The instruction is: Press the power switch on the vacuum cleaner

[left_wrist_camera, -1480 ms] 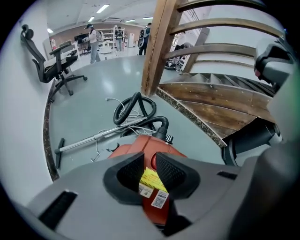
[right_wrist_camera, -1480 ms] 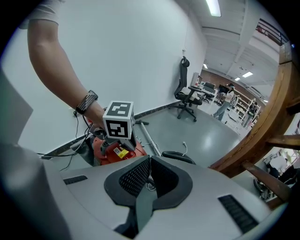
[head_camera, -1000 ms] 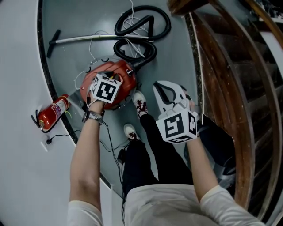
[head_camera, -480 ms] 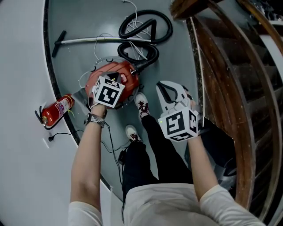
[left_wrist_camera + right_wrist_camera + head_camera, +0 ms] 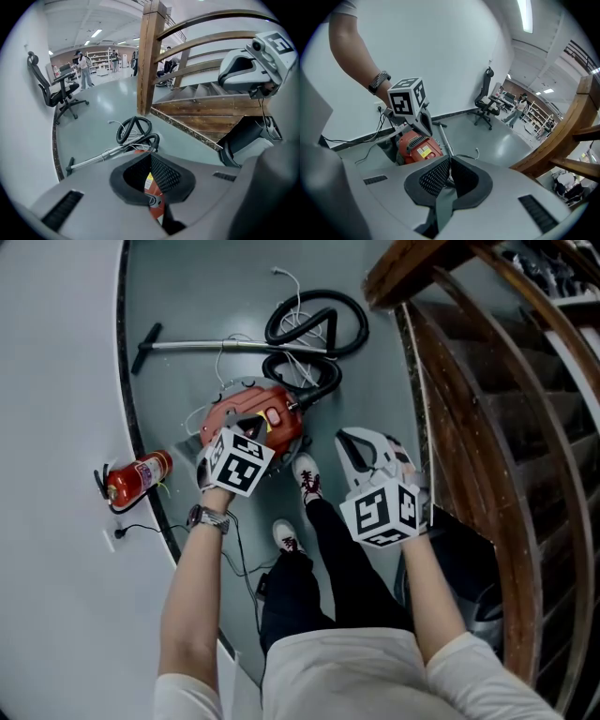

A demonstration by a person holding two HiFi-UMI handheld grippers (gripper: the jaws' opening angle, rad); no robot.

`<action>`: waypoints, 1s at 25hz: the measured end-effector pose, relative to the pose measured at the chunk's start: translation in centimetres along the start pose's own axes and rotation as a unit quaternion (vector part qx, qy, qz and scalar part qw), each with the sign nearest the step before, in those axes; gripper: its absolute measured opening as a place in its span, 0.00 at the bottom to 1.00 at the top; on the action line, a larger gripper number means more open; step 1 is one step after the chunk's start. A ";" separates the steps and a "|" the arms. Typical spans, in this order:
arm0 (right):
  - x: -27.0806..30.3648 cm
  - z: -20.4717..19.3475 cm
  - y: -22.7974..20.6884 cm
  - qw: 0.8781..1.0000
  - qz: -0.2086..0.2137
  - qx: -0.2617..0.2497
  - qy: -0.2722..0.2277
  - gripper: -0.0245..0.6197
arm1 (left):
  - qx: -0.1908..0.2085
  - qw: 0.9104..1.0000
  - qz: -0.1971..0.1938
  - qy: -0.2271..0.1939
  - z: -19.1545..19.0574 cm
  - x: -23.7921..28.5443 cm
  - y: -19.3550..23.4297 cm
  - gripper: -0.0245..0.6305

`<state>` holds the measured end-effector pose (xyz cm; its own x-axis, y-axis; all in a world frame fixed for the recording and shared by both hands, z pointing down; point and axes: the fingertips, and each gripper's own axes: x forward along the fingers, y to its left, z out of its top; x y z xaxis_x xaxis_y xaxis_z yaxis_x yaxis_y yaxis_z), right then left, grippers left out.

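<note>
Vacuum cleaner (image 5: 267, 411) just below closed, empty left tongs (image 5: 150, 156), right tongs (image 5: 450, 162) closed, apart

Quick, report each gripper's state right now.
Left gripper: closed, holding nothing.
Right gripper: closed, holding nothing.

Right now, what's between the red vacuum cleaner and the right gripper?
In the head view, the person's front foot in a white shoe stands between the red vacuum cleaner and the right gripper.
</note>
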<state>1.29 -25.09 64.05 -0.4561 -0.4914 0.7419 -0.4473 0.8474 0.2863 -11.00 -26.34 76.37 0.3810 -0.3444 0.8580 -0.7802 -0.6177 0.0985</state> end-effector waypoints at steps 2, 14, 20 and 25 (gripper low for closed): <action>-0.9 0.3 0.2 1.000 -0.001 -0.003 -0.002 0.09 | 0.010 1.000 0.007 -0.005 -0.1 -1.1 -0.3 0.04; -7.7 3.7 0.9 1.000 -0.003 -0.007 -0.026 0.09 | 0.048 0.995 0.071 -0.046 2.6 -10.6 -1.8 0.04; -11.6 6.0 0.2 0.999 -0.020 -0.012 -0.040 0.09 | 0.047 0.992 0.094 -0.076 4.3 -15.4 -3.4 0.04; -14.8 7.7 0.0 0.998 -0.031 -0.020 -0.045 0.09 | 0.051 0.988 0.112 -0.097 5.2 -19.6 -4.6 0.04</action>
<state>2.12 -19.40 48.45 -0.4964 -0.5575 0.6655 -0.4466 0.8213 0.3549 -12.28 -20.40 56.54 0.2998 -0.6034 0.7389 -0.8052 -0.5754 -0.1431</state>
